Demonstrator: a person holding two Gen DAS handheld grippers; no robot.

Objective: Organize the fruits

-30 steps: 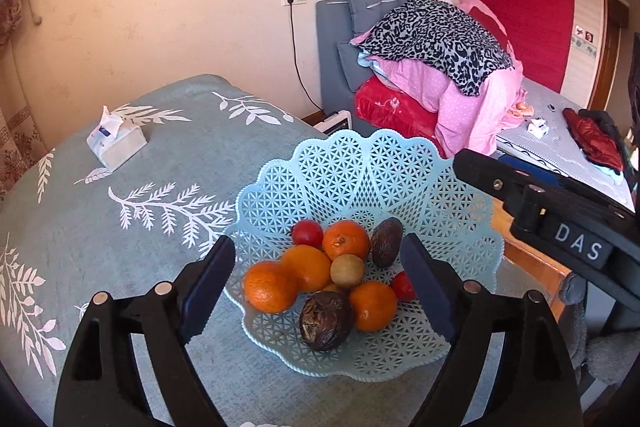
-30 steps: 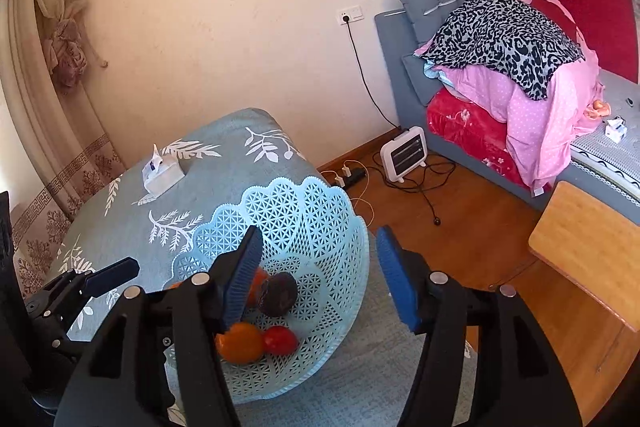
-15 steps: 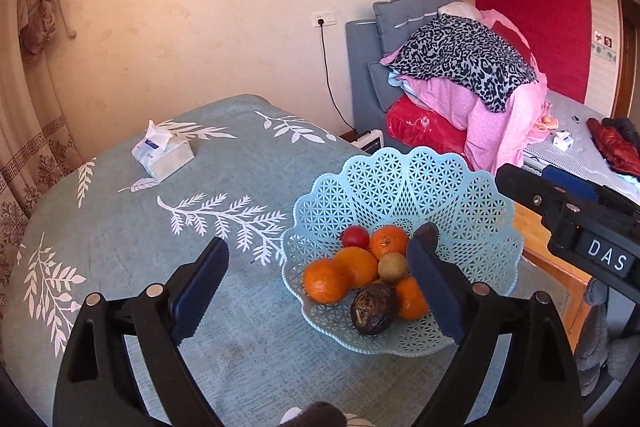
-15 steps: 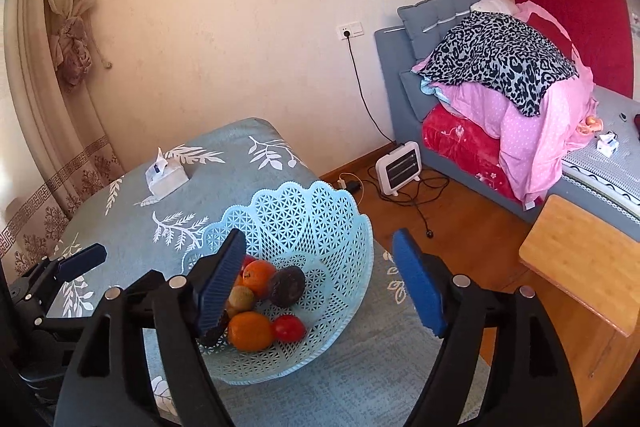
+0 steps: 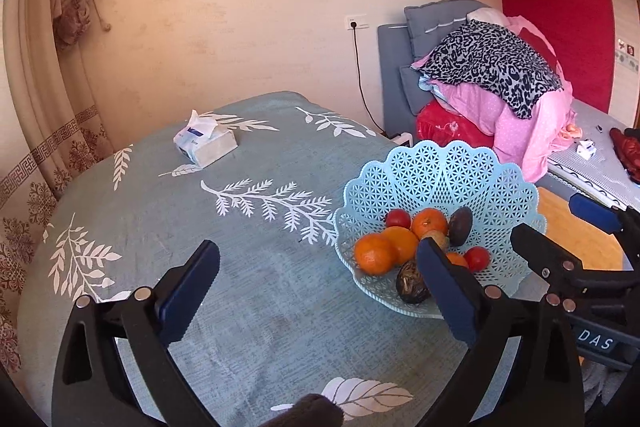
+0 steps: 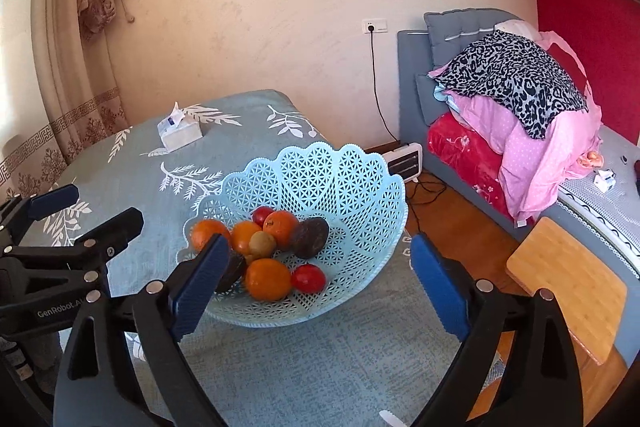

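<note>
Both jaws stand wide and carry nothing: your left gripper hangs over bare cloth at lower centre of its view, and your right gripper frames the near half of the basket in the middle of its own.

All the fruit sits piled in that pale blue lattice basket, which rests on the bench close to its right-hand edge, with the wooden floor showing just beyond the rim. That edge is your main worry. Nudge the basket's wall with a finger as you reach in, and I judge it light enough to slide toward the drop.

The pile itself is loose. The oranges lean against a small brownish fruit and two dark wrinkled ones; pull one from below and its neighbours will likely roll. The red fruits are small and smooth, so a pinch off centre may squirt one out over the low front rim.

Your grippers also hover near each other at the basket, so crossing paths could knock one off its line. The tissue pack, upper left, lies well apart.
</note>
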